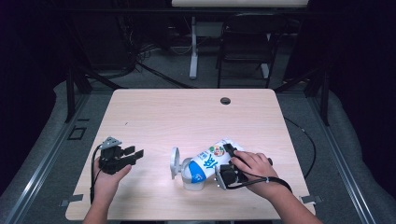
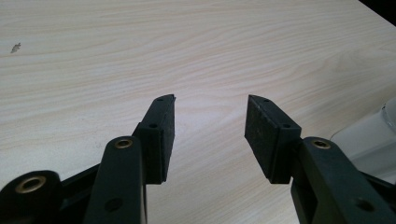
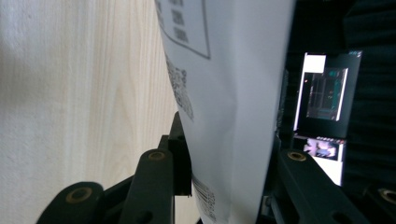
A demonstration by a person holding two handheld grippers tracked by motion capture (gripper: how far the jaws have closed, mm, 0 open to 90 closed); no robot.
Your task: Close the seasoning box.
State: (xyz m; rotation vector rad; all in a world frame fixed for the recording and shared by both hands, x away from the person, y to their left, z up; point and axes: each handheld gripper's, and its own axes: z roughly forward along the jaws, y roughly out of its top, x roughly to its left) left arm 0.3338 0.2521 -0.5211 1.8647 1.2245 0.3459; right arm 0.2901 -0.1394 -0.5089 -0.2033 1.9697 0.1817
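A white and blue drink carton (image 1: 211,161) lies tilted, its lower end over a clear cup (image 1: 192,179) near the table's front edge. My right gripper (image 1: 226,163) is shut on the carton's upper end, with the person's hand wrapped round the gripper. In the right gripper view the carton's white printed side (image 3: 233,70) is pressed between the two jaws of the right gripper (image 3: 229,140). My left gripper (image 1: 134,155) rests at the front left, apart from the carton. It stands open (image 2: 210,105) with only bare wood between its pads.
A round pale piece (image 1: 174,162) stands just left of the cup; its edge (image 2: 373,135) is at the right of the left gripper view. The light wooden table (image 1: 187,116) has a cable hole (image 1: 225,100) at the back. A dark chair (image 1: 247,42) stands beyond it.
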